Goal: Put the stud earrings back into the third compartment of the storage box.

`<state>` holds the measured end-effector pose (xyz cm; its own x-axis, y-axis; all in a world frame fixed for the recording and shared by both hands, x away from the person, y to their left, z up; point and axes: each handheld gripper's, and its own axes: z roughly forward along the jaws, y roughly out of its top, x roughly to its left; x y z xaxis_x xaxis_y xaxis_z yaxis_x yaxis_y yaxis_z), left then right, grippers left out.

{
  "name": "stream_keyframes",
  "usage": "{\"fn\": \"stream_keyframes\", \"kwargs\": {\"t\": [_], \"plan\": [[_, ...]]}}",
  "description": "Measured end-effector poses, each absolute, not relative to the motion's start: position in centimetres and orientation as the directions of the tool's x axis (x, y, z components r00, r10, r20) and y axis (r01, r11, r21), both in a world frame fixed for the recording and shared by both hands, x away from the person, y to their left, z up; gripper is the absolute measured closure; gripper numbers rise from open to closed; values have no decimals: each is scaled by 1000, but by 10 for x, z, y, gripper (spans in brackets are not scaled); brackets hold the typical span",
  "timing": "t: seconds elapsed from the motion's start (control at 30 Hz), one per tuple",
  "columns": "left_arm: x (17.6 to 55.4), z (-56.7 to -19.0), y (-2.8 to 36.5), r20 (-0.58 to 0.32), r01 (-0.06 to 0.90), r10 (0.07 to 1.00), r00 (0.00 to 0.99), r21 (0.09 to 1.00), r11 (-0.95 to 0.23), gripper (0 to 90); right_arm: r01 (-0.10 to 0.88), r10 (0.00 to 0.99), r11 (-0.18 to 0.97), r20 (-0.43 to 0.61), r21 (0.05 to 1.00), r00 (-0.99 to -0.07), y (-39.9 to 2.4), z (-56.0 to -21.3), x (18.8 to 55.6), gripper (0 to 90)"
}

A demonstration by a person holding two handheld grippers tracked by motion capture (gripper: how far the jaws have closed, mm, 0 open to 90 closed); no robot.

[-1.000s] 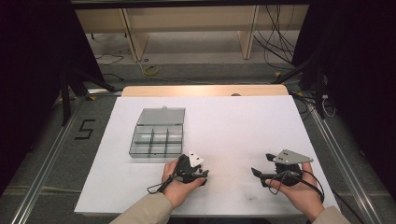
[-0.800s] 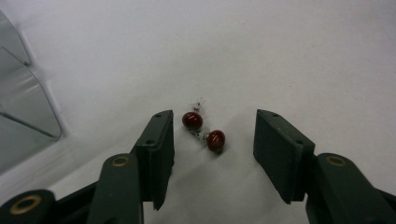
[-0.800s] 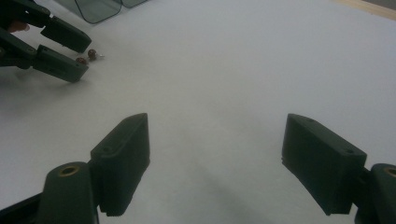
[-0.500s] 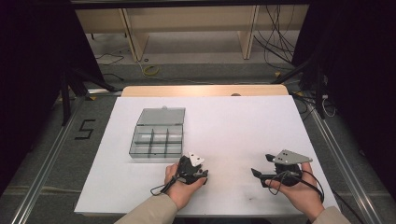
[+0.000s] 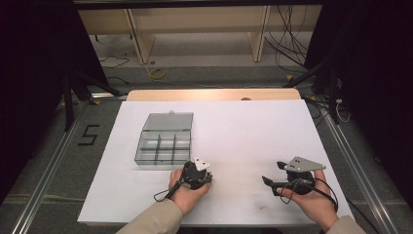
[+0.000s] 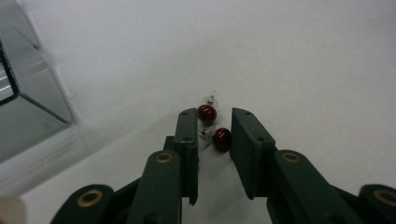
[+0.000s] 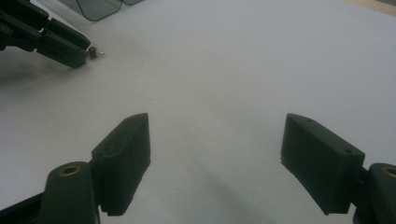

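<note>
Left claw [image 6: 214,135] closed around earrings [image 6: 221,138].

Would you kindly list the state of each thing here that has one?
Compartment box: lid open, compartments look empty.
Two red earrings: on the table, between the left gripper's jaws, not clearly clamped.
Left gripper: jaws have just been closing, narrow gap left.
Right gripper: open wide, holding nothing.

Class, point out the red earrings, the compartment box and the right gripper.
red earrings [image 6: 221,138], left gripper view, on the nearer bead.
compartment box [image 5: 162,148], high view, on a divider.
right gripper [image 7: 215,163], right gripper view, midway between its tips.
</note>
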<state>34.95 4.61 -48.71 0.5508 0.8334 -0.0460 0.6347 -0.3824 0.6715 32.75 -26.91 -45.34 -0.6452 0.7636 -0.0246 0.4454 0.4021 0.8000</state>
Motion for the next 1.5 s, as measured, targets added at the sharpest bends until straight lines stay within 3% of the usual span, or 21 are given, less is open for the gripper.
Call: {"fn": "stream_keyframes", "kwargs": {"t": [0.23, 1.0, 1.5], "plan": [[351, -486, 49, -65, 649, 834, 548, 662, -375, 777, 452, 766, 405, -25, 795, -642, -270, -454, 328, 255], [353, -482, 59, -77, 630, 798, 598, 662, -408, 780, 457, 767, 403, -20, 793, -642, -271, -454, 328, 257], [356, -468, 68, -78, 581, 783, 617, 716, -386, 779, 457, 762, 406, -17, 791, -648, -271, -455, 328, 263]]}}
